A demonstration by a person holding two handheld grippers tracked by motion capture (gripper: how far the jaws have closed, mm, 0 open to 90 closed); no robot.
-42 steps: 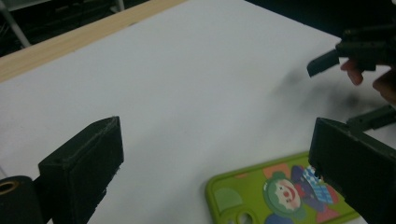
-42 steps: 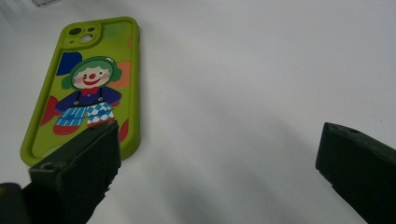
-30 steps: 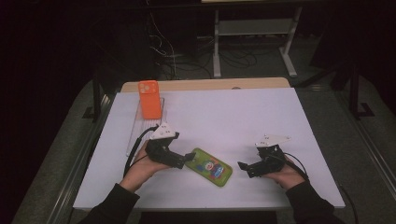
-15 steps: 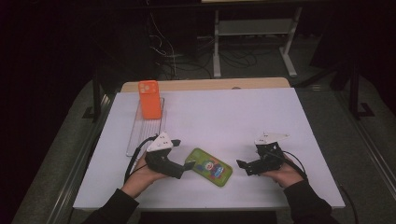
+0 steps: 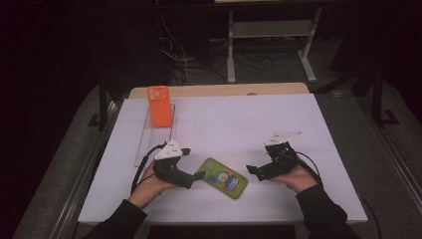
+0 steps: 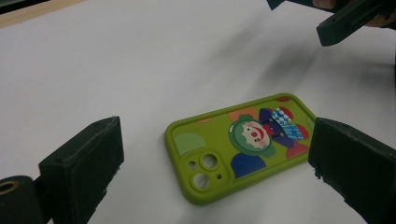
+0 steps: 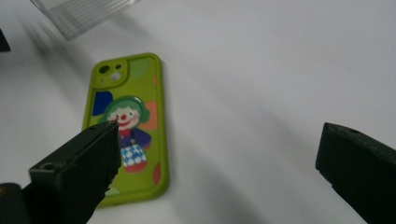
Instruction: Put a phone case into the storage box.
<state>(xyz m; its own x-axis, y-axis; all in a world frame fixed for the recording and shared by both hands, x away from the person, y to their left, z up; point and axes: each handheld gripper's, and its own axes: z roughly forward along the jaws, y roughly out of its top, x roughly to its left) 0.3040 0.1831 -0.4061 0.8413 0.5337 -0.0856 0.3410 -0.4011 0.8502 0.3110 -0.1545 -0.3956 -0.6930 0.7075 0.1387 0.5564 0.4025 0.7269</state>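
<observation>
Near the front edge of the desk point(image 5: 298, 114) in the high view, the green phone case point(image 5: 224, 178) lies flat between the left gripper point(image 5: 198, 175) and right gripper point(image 5: 252, 171); an orange case point(image 5: 159, 106) leans in a clear rack point(image 5: 155, 135) toward the far left corner, well apart

In the left gripper view, released fingers point(image 6: 84, 163) straddle the case point(image 6: 243, 144) without touching; best to close squarely across its long edges

In the right gripper view, fingers point(image 7: 79, 172) stand released, the case point(image 7: 128, 126) left of centre

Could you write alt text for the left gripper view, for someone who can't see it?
A green phone case with a clown picture lies flat on a white table, between two open black jaws, untouched. Another gripper shows at the top right.
</observation>
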